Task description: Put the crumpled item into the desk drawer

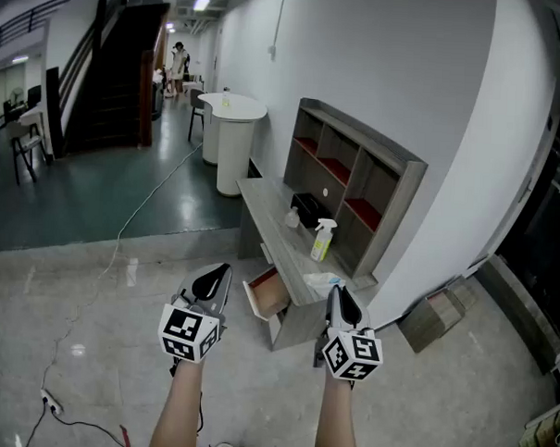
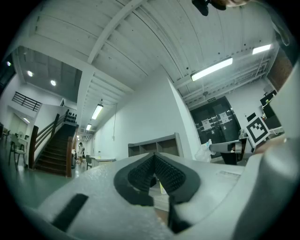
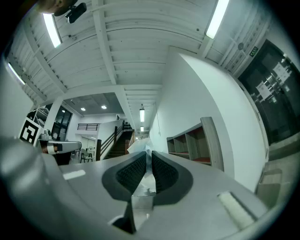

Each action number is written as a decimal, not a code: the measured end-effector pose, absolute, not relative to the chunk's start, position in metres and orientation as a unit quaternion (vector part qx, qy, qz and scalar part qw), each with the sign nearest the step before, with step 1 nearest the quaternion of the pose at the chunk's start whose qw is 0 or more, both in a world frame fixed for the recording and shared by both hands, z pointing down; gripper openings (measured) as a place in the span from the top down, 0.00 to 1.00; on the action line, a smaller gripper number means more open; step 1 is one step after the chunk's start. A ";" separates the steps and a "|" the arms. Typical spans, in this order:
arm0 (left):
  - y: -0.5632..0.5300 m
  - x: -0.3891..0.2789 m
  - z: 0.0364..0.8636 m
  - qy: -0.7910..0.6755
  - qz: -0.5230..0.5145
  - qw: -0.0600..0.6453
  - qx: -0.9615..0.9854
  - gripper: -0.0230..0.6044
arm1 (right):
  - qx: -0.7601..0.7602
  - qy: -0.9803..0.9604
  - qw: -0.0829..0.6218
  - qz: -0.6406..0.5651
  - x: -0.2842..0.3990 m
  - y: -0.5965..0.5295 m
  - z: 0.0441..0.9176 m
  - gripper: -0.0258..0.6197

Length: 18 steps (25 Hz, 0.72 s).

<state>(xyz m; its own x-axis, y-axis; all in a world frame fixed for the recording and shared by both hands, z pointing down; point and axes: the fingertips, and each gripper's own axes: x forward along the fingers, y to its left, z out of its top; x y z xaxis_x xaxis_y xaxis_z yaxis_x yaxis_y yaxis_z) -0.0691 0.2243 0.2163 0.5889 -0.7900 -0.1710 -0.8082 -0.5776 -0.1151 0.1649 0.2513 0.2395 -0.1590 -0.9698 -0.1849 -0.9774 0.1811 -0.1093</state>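
Observation:
The crumpled item [image 3: 138, 146] is a white wad pinched between the pads of my right gripper [image 3: 147, 158], which is shut on it. In the head view the crumpled item [image 1: 324, 281] sticks out past the right gripper [image 1: 338, 296], over the near end of the grey desk [image 1: 267, 213]. The desk drawer [image 1: 268, 296] stands pulled open, showing a reddish-brown inside, between my two grippers. My left gripper [image 1: 218, 275] is held up left of the drawer. Its jaws meet at the tip with nothing in them, as the left gripper [image 2: 153, 158] shows in its own view.
A spray bottle [image 1: 323, 240] and a black box [image 1: 307, 208] stand on the desk below a grey shelf unit [image 1: 351, 179]. A cardboard box [image 1: 435, 317] lies by the wall on the right. Farther off are a round white table [image 1: 230, 137], a staircase [image 1: 120, 63] and a floor cable [image 1: 122, 230].

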 end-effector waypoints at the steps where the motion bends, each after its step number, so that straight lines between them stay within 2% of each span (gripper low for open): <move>1: 0.224 -0.069 0.217 0.451 0.049 0.090 -0.887 0.96 | -0.639 0.761 0.106 0.018 0.165 0.251 0.240 0.89; 18: 0.215 -0.069 0.228 0.452 0.043 0.082 -0.887 0.96 | -0.637 0.761 0.125 -0.002 0.169 0.244 0.248 0.88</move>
<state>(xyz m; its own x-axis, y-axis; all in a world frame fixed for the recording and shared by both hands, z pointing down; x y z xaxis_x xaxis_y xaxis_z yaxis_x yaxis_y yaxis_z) -0.0692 0.2149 0.2283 0.5874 -0.7952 -0.1503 -0.8093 -0.5776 -0.1067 0.1695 0.2441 0.2481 -0.1580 -0.9693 -0.1886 -0.9685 0.1894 -0.1619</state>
